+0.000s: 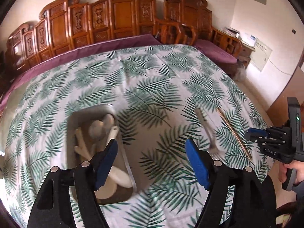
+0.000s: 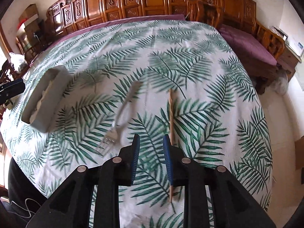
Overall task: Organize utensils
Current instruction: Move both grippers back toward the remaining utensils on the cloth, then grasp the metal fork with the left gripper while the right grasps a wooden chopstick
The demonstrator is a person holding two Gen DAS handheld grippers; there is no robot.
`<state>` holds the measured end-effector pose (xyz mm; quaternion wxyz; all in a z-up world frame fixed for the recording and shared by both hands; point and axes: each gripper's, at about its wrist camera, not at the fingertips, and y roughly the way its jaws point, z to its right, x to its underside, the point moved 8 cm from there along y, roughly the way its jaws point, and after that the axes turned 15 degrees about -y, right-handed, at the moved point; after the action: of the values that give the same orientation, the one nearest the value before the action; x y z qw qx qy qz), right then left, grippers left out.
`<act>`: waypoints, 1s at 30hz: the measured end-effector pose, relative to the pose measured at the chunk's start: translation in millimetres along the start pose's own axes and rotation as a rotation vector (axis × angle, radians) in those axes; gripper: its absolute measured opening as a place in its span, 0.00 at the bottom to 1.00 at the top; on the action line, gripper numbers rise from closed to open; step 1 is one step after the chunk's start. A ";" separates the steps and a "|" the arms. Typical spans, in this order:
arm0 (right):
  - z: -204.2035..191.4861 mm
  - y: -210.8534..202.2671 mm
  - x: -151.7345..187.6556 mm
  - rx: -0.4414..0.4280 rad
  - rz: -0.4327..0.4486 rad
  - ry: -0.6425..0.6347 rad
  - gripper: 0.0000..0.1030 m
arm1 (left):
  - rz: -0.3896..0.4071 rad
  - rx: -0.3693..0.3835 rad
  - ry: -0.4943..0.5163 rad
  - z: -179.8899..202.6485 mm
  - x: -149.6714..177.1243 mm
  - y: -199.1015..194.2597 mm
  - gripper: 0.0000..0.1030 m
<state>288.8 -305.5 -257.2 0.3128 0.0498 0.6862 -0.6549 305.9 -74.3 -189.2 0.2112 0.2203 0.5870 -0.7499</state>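
Note:
A metal tray [image 1: 76,121] holding several white spoons [image 1: 121,176] lies on the leaf-print cloth, just under my left gripper's left finger. My left gripper [image 1: 151,148] stands wide open over the cloth with nothing between its fingers. Right of it lie a clear plastic fork [image 1: 207,131] and a pair of wooden chopsticks [image 1: 235,134]. In the right wrist view my right gripper [image 2: 151,140] is a little open and empty. The chopsticks [image 2: 171,114] run under its right finger, and the fork [image 2: 117,121] lies to its left. The tray [image 2: 51,102] sits far left.
The table carries a white cloth with green leaves [image 1: 152,76]. Carved wooden benches [image 1: 117,19] with purple cushions [image 2: 250,45] line its far side. A hand holds the right gripper [image 1: 254,133] at the table's right edge. The left gripper [image 2: 11,89] shows at the far left.

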 end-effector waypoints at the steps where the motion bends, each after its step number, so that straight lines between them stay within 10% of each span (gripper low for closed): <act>1: 2.0 4.2 2.5 -0.002 -0.009 0.002 0.26 | -0.012 0.004 0.011 7.1 3.2 5.7 0.69; 30: 21.9 40.9 41.1 -0.013 -0.063 0.011 0.06 | -0.209 0.001 0.142 100.4 41.8 107.0 0.69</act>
<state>283.4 -334.4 -311.8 0.2885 0.0296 0.6935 -0.6596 325.2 -198.2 -276.1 0.0897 0.2106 0.6199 -0.7506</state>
